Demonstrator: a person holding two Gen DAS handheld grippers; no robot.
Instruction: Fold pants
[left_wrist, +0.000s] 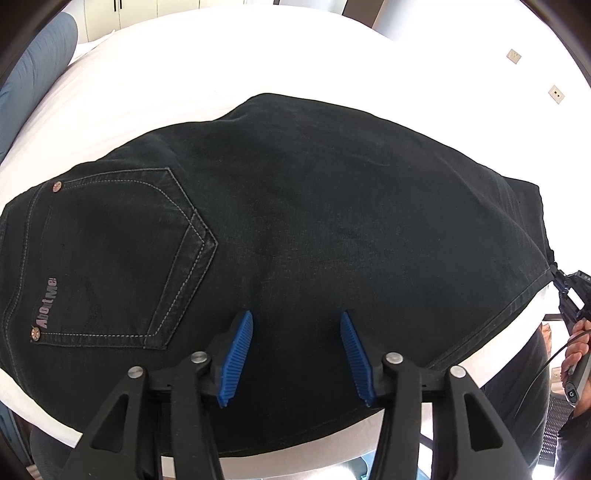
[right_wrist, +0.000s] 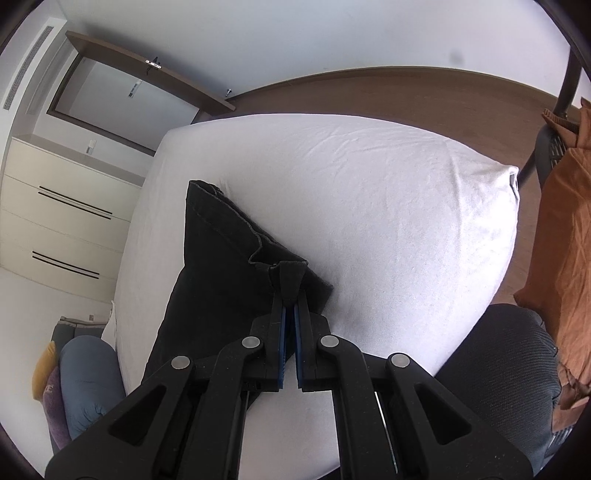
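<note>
Black jeans (left_wrist: 314, 206) lie spread on a white bed (left_wrist: 155, 85), back pocket (left_wrist: 122, 258) at the left. My left gripper (left_wrist: 296, 321) is open just above the middle of the jeans, its blue pads empty. My right gripper (right_wrist: 289, 295) is shut on the hem corner of the jeans (right_wrist: 221, 266) and holds it slightly lifted off the sheet. The right gripper also shows in the left wrist view (left_wrist: 554, 275), at the right corner of the fabric.
The white bed (right_wrist: 369, 206) fills both views. A blue pillow (right_wrist: 88, 384) lies by the bed's left side. An orange cloth (right_wrist: 569, 236) hangs over a chair at the right. White drawers (right_wrist: 62, 221) stand at the left.
</note>
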